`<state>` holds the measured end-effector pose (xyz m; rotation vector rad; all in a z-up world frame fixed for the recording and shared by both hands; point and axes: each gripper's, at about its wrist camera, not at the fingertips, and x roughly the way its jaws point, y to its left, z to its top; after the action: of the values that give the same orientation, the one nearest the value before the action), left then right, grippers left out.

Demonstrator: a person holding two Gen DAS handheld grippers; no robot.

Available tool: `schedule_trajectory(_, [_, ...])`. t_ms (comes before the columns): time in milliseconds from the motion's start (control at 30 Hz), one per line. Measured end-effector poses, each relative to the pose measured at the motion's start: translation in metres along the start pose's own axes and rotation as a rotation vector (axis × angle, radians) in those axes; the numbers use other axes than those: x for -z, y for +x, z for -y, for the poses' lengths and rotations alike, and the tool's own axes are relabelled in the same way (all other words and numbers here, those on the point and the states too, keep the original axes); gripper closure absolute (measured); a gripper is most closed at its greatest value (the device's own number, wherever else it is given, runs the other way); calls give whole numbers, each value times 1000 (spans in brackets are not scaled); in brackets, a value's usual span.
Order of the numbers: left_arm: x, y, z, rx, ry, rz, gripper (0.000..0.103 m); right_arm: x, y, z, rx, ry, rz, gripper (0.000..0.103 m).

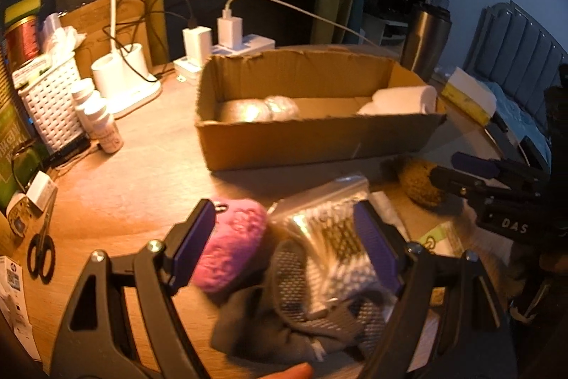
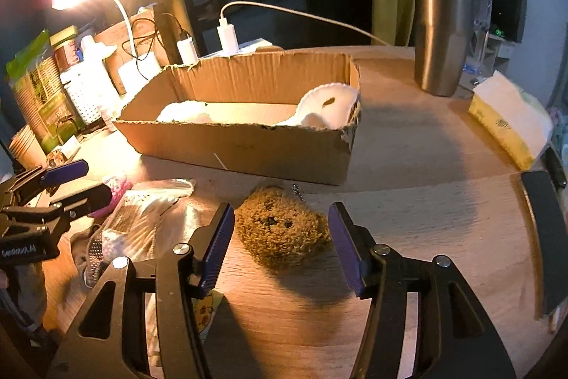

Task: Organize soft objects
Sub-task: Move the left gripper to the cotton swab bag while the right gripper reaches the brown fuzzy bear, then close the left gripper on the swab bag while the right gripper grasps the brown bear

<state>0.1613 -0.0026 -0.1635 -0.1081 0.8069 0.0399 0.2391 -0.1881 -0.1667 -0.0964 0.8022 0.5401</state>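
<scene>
Right gripper (image 2: 280, 244) hovers wide open, fingers on either side of a brown plush toy (image 2: 282, 228) lying mid-tabletop (image 2: 426, 219), not touching it. Left gripper (image 1: 284, 244), also open and holding nothing, hangs over a pink plush (image 1: 230, 251) and a plastic bag (image 1: 330, 229). A cardboard box (image 2: 248, 151) behind holds white soft items.
</scene>
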Motion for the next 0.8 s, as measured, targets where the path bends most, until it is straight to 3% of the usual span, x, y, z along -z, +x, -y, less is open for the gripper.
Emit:
schedule_trajectory(600, [3,37,38,23,64,-119,22,9,24,16,-76,46,-69,45])
schedule_trajectory(800, [6,43,43,27,81,-135,23,9,24,17,-96,48,-68,54])
